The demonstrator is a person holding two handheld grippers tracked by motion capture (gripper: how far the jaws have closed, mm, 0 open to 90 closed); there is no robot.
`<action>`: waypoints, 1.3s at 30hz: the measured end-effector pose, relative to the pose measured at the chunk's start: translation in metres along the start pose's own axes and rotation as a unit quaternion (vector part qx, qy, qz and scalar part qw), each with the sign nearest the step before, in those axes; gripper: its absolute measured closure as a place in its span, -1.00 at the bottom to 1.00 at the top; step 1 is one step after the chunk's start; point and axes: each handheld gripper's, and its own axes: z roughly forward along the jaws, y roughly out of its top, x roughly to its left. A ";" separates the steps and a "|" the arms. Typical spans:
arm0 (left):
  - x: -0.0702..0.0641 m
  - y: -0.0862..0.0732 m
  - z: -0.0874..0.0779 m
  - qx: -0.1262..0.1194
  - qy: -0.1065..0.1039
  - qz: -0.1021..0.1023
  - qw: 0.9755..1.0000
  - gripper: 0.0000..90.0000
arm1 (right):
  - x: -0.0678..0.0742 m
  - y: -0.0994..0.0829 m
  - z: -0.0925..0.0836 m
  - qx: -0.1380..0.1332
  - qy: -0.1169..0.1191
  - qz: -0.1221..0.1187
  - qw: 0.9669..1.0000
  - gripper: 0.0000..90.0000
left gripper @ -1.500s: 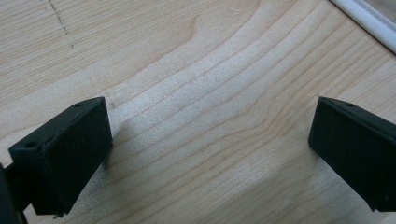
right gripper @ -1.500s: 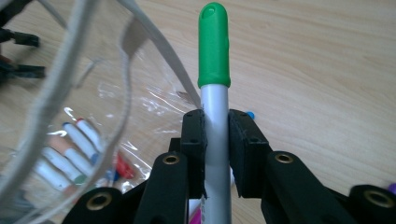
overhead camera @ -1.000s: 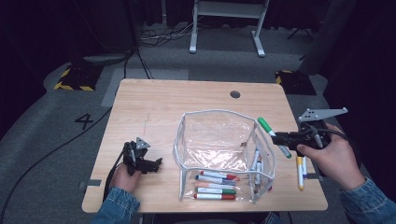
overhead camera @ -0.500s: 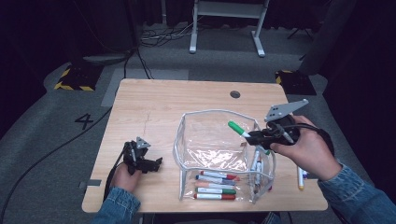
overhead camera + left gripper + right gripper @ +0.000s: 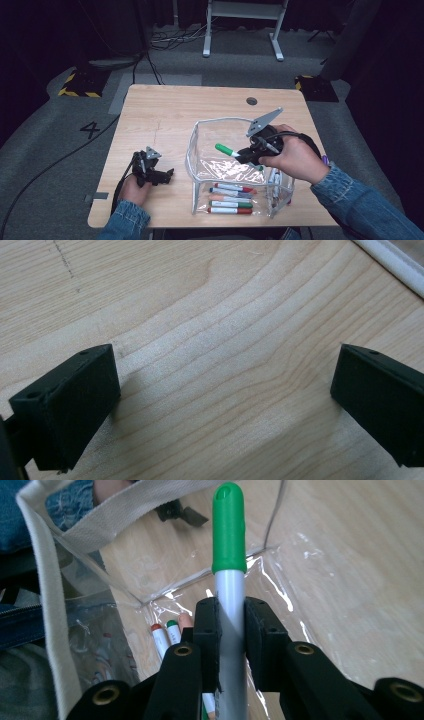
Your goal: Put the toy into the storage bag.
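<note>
One marker (image 5: 229,555) in R tongs (image 5: 230,630).

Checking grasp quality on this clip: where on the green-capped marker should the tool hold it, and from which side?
On the plain white barrel just below the green cap, as the right tool does now. The green-capped marker is a slim straight cylinder, so the pads close flat across it from either side, cap pointing ahead. That leaves its length free to lower from above into the open-topped clear pouch.

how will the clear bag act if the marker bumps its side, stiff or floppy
Probably floppy: the clear bag has thin, wrinkled plastic walls, so a bump would likely dent them. The white rim seems to hold its mouth open. It looks light, though the markers lying inside may keep it from sliding.
</note>
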 end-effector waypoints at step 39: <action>0.000 0.000 0.000 0.001 -0.001 0.003 1.000 -1.00 | 0.003 -0.024 0.109 0.200 0.128 -0.036 0.971 0.71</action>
